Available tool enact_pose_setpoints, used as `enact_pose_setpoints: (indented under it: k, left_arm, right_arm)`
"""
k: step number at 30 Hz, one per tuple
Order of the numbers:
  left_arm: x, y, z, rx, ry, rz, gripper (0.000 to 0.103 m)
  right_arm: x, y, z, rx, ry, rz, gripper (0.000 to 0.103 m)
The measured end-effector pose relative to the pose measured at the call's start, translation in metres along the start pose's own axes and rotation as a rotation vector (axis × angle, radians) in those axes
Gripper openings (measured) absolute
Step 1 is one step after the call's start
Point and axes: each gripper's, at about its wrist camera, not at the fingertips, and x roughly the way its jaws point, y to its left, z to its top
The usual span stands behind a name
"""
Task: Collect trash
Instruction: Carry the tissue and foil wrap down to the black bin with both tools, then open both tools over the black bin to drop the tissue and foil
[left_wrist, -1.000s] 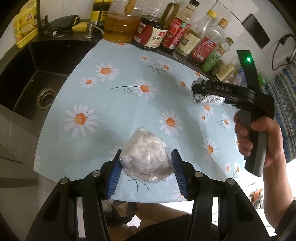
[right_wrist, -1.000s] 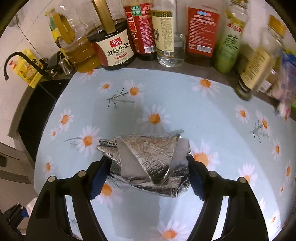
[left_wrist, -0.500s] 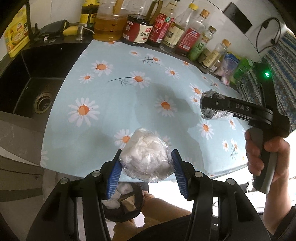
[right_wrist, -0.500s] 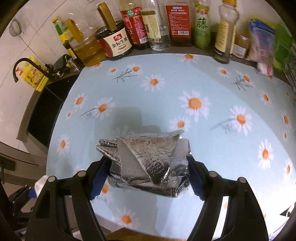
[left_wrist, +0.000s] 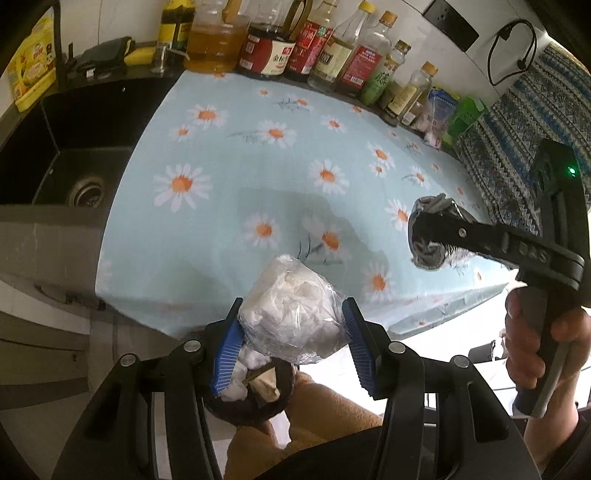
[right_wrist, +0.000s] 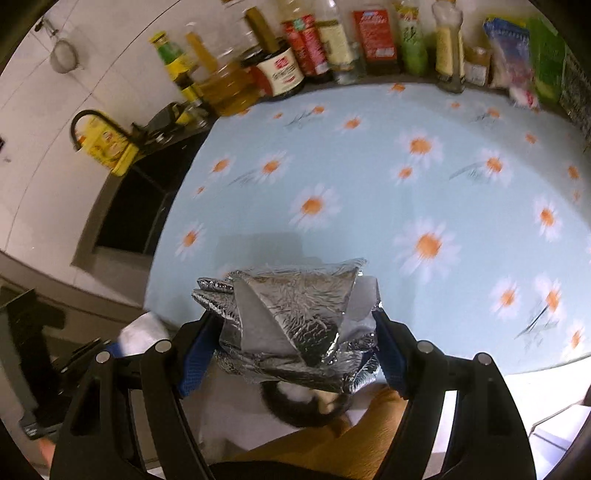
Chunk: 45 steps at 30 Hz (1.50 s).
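My left gripper (left_wrist: 291, 332) is shut on a clear plastic bag of white crumpled paper (left_wrist: 291, 317), held past the counter's front edge above a dark trash bin (left_wrist: 251, 398) that holds white scraps. My right gripper (right_wrist: 291, 350) is shut on a crumpled silver foil wrapper (right_wrist: 291, 317), also over the counter's front edge; the bin (right_wrist: 303, 406) shows dark just below it. In the left wrist view the right gripper (left_wrist: 424, 240) and its foil (left_wrist: 428, 254) hang at the right, above the counter's near edge.
The counter wears a light blue daisy cloth (left_wrist: 258, 177). Sauce and oil bottles (left_wrist: 317, 55) line its back edge. A black sink (left_wrist: 74, 158) lies to the left with a tap (right_wrist: 92, 122). A person's leg in tan cloth (left_wrist: 325, 424) is below the grippers.
Both grippers have pulled back from over the counter to its front edge, each still holding its piece of trash. The bin has come into view below them.
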Motion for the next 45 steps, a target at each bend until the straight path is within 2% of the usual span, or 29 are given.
enact_pose_setpoints:
  k: [9, 17, 26, 34, 37, 41, 45]
  left_arm:
    - [0.011, 0.023, -0.042, -0.04, 0.07, -0.004, 0.051]
    - [0.029, 0.042, -0.068, -0.077, 0.144, 0.006, 0.051]
    - [0.056, 0.049, -0.09, -0.106, 0.236, -0.003, 0.051]
    - [0.066, 0.052, -0.089, -0.114, 0.267, 0.007, 0.051]
    - [0.069, 0.052, -0.088, -0.108, 0.279, 0.016, 0.054]
    - [0.072, 0.052, -0.084, -0.11, 0.28, 0.026, 0.07]
    - [0.075, 0.054, -0.081, -0.113, 0.289, 0.029, 0.072]
  right_arm:
    - [0.025, 0.027, -0.052, -0.027, 0.08, 0.043, 0.075]
    - [0.054, 0.031, -0.082, -0.03, 0.146, 0.049, 0.075]
    - [0.075, 0.021, -0.099, 0.004, 0.206, 0.053, 0.075]
    - [0.083, 0.015, -0.102, 0.042, 0.232, 0.094, 0.076]
    - [0.085, 0.013, -0.101, 0.059, 0.241, 0.113, 0.08]
    - [0.085, 0.007, -0.097, 0.082, 0.241, 0.122, 0.087]
    - [0.085, 0.003, -0.094, 0.102, 0.247, 0.135, 0.088]
